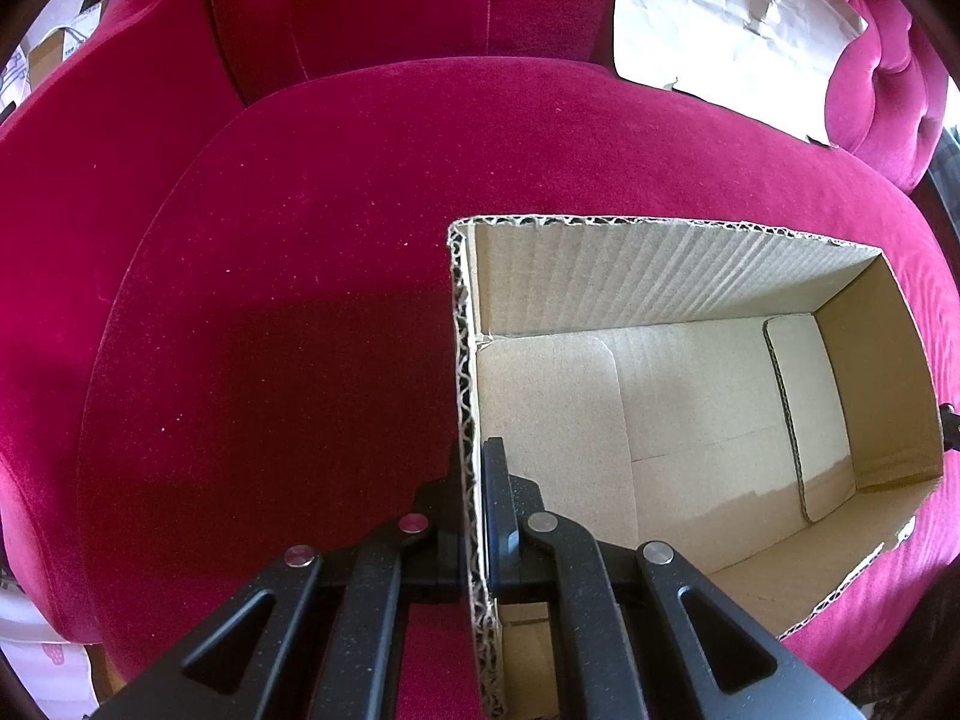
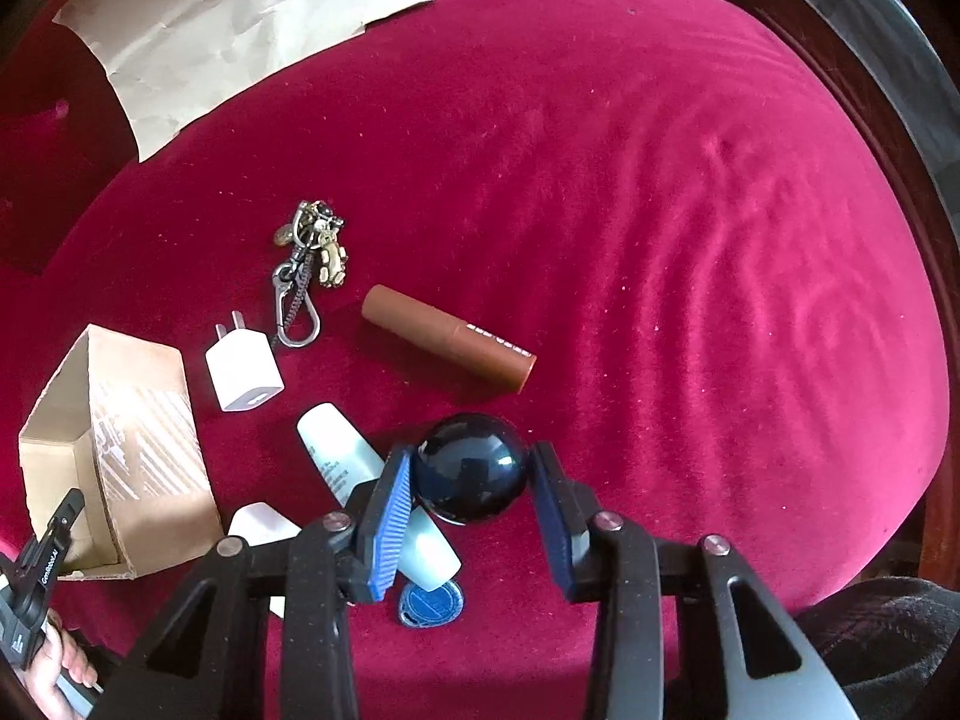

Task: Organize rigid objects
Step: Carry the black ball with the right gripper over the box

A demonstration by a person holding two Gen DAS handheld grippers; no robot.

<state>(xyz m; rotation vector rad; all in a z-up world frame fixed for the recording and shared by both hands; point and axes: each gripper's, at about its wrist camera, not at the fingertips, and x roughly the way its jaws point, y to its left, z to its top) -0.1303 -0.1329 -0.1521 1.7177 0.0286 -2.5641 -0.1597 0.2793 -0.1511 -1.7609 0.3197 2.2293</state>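
Observation:
A glossy black ball (image 2: 471, 474) rests on the red velvet seat (image 2: 660, 240), and my right gripper (image 2: 471, 471) has its blue pads (image 2: 390, 516) against both sides of it. Close around it lie a pale blue tube (image 2: 336, 444), a blue round tag (image 2: 429, 603), a brown cylinder (image 2: 450, 339), a white charger plug (image 2: 243, 375) and a metal keychain (image 2: 309, 258). My left gripper (image 1: 471, 462) is shut on the near left wall of an open cardboard box (image 1: 660, 222), which holds nothing in the left wrist view. The same box (image 2: 120, 450) appears at the lower left of the right wrist view.
Crumpled brown paper (image 2: 240, 18) lies at the back of the seat, paper (image 1: 720, 18) against the backrest. A small white item (image 2: 261, 525) sits beside the box. A person's hand (image 2: 60, 660) shows at the lower left. The chair's dark wooden edge (image 2: 936, 300) bounds the right.

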